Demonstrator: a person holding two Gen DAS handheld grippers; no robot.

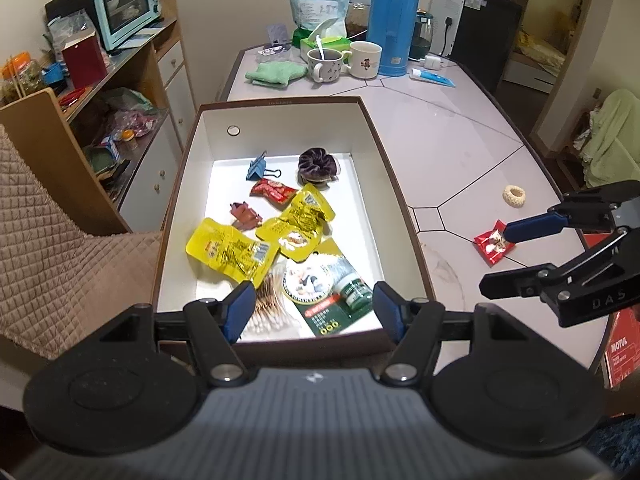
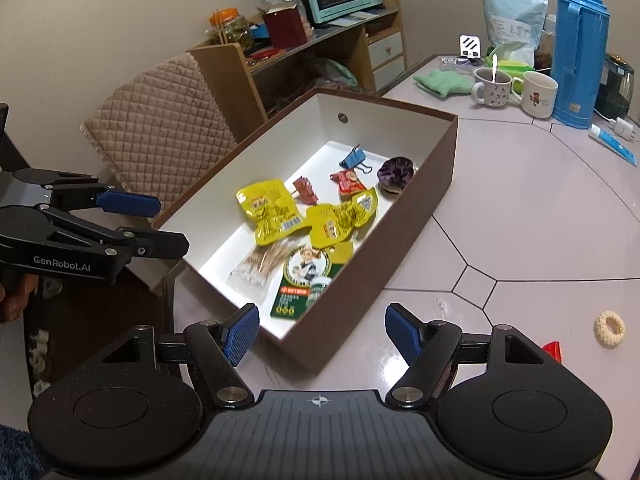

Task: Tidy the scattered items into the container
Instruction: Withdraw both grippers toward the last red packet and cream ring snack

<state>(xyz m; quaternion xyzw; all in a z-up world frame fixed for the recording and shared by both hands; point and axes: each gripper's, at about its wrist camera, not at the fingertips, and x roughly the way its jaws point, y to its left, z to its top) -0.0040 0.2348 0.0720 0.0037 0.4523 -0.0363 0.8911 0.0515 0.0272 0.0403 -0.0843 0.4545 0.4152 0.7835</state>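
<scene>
Left gripper (image 1: 314,306) poised above the near end of the box (image 1: 384,168), jaws spread, nothing between them. Right gripper (image 2: 320,330) over the counter (image 2: 540,216) beside the box's near corner, jaws spread and empty as well.

Inside the box: two yellow packets (image 1: 230,249), a blue binder clip (image 1: 258,166), a purple scrunchie (image 1: 318,164), a small red packet (image 1: 274,191), a crumpled brown wrapper (image 1: 245,216), a bag of cotton swabs (image 1: 268,304) and a green card with a small bottle (image 1: 328,294). Swabs and card partly hidden behind the left fingertips in the left wrist view; print on the card too blurred to read.

Outside the box, on the counter: a cream hair tie (image 1: 514,196) and a red candy packet (image 1: 494,242). In the left wrist view the packet partly covered by a blue pad of the right gripper; contact not clear. In the right wrist view only a red corner (image 2: 552,349) visible behind the right finger, rest hidden.

Far end of counter: blue flask (image 1: 394,20), two mugs (image 1: 324,64), green cloth (image 1: 274,74).
</scene>
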